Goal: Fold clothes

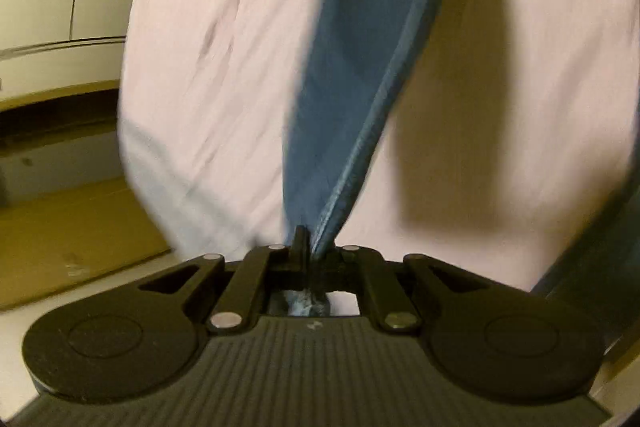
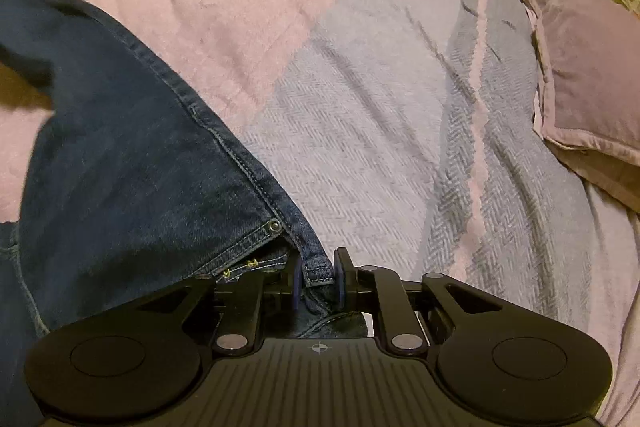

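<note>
Two grippers are shown pinching one pair of blue jeans over a bed cover patterned in pink and grey. In the left wrist view, the left gripper is pressed together on a narrow, seamed edge of the denim, and the cloth runs straight ahead from the fingers as a taut, tapering band that leaves the frame at the top; a shadow is cast beside it on the pink cover, so this part is judged to hang clear of the bed. In the right wrist view, the right gripper is closed on a stitched hem near a metal rivet, apparently the waistband end, and the bulk of the garment spreads away to the left of the fingers. A pillow lies well apart at the far right. The long axis of the jeans is thus judged to be stretched between the two hands, each holding one end region. Whether the garment is being spread out or carried over into a fold cannot be settled from these views.
</note>
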